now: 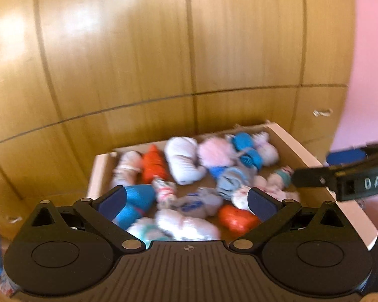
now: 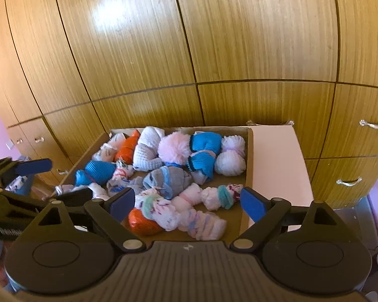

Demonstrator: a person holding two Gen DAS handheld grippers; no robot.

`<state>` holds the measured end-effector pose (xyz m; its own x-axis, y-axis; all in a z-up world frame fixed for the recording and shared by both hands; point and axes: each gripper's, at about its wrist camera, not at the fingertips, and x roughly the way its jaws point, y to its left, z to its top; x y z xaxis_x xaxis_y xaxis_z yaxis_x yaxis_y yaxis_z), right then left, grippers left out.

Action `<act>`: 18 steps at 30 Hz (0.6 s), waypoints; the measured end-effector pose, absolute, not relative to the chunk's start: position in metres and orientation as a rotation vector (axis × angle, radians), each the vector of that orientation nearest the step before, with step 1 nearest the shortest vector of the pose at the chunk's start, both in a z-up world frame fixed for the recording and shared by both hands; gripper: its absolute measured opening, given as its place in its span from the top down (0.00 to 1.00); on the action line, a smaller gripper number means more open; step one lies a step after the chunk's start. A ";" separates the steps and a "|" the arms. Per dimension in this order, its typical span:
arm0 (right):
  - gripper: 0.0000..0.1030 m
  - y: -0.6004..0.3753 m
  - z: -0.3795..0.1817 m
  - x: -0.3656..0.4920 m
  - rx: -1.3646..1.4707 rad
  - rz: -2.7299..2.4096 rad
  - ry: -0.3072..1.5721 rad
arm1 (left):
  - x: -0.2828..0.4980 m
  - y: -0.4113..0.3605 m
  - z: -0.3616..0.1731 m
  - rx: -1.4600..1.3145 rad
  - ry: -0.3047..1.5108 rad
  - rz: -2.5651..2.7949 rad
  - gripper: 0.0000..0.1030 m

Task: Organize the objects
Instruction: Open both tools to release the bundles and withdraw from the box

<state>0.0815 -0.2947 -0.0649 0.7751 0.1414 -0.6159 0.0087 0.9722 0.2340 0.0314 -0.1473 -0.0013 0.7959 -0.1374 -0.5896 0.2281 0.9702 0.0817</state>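
An open cardboard box holds several rolled sock bundles: orange, blue, fluffy pink, grey and white patterned ones. My left gripper hovers above the box's near side, jaws wide apart and empty. It also shows at the left edge of the right wrist view. My right gripper stands open over the near bundles, holding nothing. It reaches in from the right in the blurred left wrist view.
Wooden wardrobe doors rise right behind the box. Drawers with metal handles sit to the right. The box's white flap lies open on the right side. A pink wall is at the far right.
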 end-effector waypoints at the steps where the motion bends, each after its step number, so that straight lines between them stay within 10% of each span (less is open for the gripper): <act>1: 0.14 -0.293 -0.064 0.081 0.238 0.076 0.679 | 0.031 -0.143 0.003 0.142 0.622 -0.183 0.00; 18: 0.09 -0.268 -0.054 0.067 0.255 0.110 0.642 | 0.038 -0.094 0.017 -0.124 0.729 -0.110 0.00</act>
<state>0.0673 -0.2680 -0.0544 0.7962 0.1801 -0.5776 -0.0232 0.9630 0.2683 0.0382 -0.0944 0.0169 0.7407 -0.1436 -0.6563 0.0572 0.9868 -0.1513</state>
